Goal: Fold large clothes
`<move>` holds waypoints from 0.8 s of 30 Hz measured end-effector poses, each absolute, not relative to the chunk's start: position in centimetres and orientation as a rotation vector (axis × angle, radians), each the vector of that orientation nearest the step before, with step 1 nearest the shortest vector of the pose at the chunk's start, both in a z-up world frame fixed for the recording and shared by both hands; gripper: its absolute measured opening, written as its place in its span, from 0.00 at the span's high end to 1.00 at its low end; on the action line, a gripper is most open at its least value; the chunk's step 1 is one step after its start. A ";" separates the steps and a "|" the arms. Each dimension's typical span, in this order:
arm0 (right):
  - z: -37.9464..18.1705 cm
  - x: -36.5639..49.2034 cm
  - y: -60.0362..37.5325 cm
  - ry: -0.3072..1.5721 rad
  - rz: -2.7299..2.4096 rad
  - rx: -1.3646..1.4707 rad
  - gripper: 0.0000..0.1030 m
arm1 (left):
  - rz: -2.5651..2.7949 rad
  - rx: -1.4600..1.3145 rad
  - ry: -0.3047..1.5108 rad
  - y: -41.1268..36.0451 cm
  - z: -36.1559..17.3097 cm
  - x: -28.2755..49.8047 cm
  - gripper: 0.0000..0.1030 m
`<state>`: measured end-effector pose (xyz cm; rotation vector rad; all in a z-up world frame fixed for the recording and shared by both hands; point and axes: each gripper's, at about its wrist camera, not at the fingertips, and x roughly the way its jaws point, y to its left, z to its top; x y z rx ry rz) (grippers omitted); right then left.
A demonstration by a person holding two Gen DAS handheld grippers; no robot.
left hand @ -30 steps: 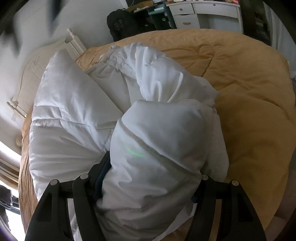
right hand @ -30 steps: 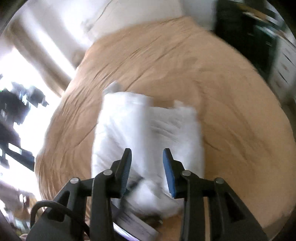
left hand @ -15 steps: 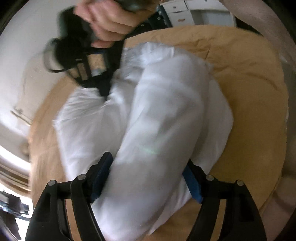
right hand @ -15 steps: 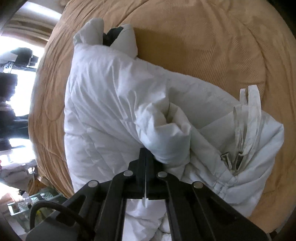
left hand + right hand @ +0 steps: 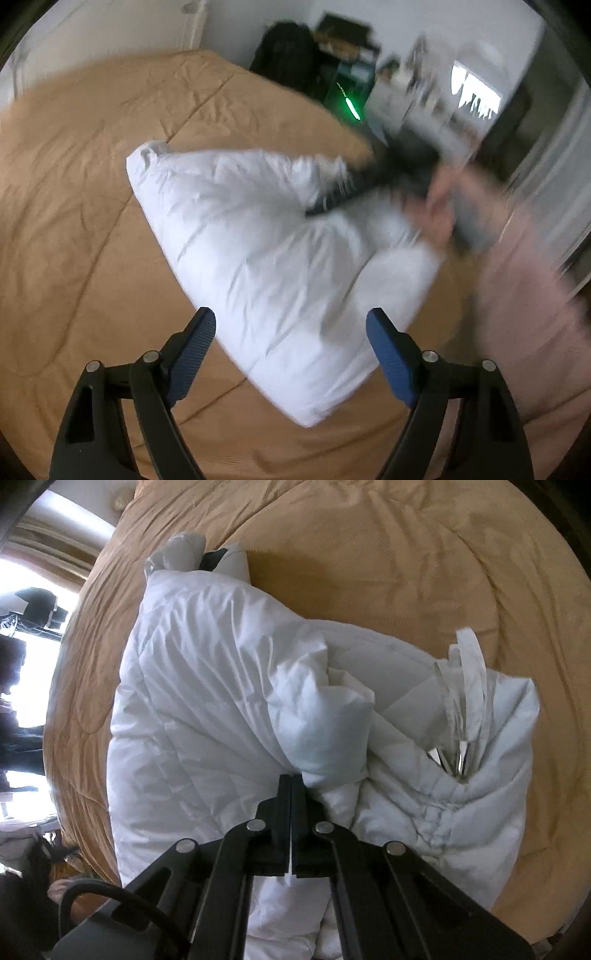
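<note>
A white puffy jacket [image 5: 258, 240] lies bunched on the tan bed cover [image 5: 74, 184]. My left gripper [image 5: 290, 314] hovers above its near corner with the jaws opening wide; the pads touch nothing. In the right wrist view the jacket [image 5: 207, 686] fills the middle, with a rolled sleeve fold [image 5: 332, 720] at the tips of my right gripper [image 5: 291, 777], which is shut and pinches the fabric there. White straps with metal buckles [image 5: 465, 686] stick up from the jacket's right side. The left wrist view shows the right gripper [image 5: 314, 212] blurred, in a person's hand [image 5: 439, 210].
The tan bed cover [image 5: 369, 554] spreads wide around the jacket. A white headboard [image 5: 110, 29] stands at the far left. Beyond the bed are a dark bag [image 5: 284, 48] and blurred furniture [image 5: 424, 92]. A pink sleeve [image 5: 517, 295] crosses the right side.
The left gripper let go of the sleeve it held, opened wider, and pulled up and away. The right gripper came down onto the jacket and shut on a fold of it.
</note>
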<state>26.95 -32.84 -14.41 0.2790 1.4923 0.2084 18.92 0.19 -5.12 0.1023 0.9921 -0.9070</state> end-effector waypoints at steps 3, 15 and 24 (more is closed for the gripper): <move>-12.3 24.6 -32.9 1.385 0.206 0.258 1.00 | -0.753 0.128 0.917 0.3 -3.8 22.5 0.17; -12.1 11.3 -27.3 1.185 0.156 -0.043 0.97 | -0.741 0.240 1.038 -12.7 -11.5 32.9 0.18; -17.6 9.9 -29.6 1.087 0.064 -0.001 1.00 | -0.650 0.398 1.097 -20.7 -17.4 36.0 0.00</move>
